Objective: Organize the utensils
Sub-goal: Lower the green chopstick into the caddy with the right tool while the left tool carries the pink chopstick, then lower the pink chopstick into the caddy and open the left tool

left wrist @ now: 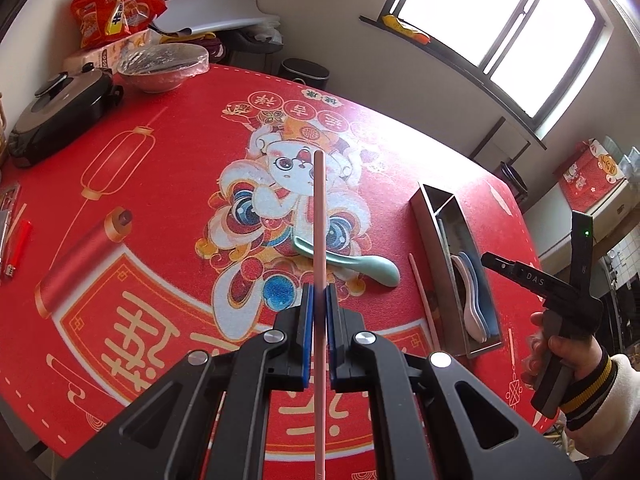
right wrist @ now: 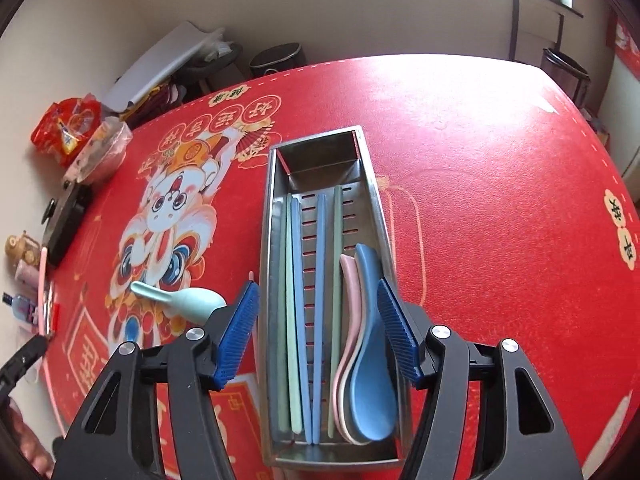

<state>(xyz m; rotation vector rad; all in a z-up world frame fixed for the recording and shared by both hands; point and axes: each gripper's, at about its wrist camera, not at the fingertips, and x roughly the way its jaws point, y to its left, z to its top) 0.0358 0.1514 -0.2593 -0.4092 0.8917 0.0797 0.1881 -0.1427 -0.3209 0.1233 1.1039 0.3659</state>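
Note:
My left gripper [left wrist: 319, 300] is shut on a pink chopstick [left wrist: 319, 216] and holds it above the red table mat. Beyond it a mint spoon [left wrist: 352, 264] lies on the mat, and a second pink chopstick [left wrist: 423, 300] lies beside the steel utensil tray [left wrist: 430, 240]. My right gripper [right wrist: 318, 300] is open and empty above the near end of the tray [right wrist: 268, 240]. The tray holds blue and green chopsticks [right wrist: 318, 280] on the left and stacked pink and blue spoons [right wrist: 366, 340] on the right. The mint spoon [right wrist: 188, 302] lies left of the tray.
A black electric pot [left wrist: 60, 116], a covered bowl [left wrist: 164, 64] and red snack bags [left wrist: 108, 4] sit at the table's far left. A red lighter [left wrist: 16, 252] lies at the left edge. My right hand and gripper body [left wrist: 560, 320] show at the right.

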